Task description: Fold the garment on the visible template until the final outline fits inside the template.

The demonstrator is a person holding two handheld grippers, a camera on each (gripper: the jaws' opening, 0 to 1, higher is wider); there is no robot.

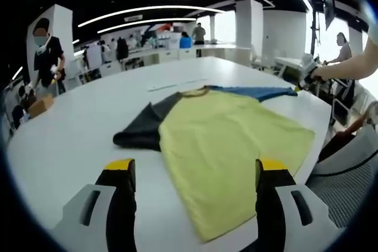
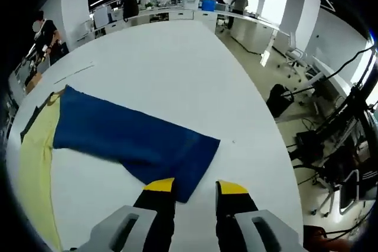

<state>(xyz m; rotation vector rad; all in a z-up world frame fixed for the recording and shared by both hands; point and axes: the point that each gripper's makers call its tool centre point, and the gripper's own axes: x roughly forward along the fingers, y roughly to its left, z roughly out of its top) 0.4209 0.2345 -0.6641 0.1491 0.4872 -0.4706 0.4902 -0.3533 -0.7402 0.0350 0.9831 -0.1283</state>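
White table (image 1: 71, 140) carries the shirt (image 1: 230, 146), spread flat mid-frame, blue sleeve (image 2: 136, 140) out, nothing folded yet. I hold my left gripper (image 1: 192, 172) and right gripper (image 2: 195, 188) spread, empty, at each frame's bottom.

Garment (image 1: 224, 146) flat on table (image 1: 71, 140)
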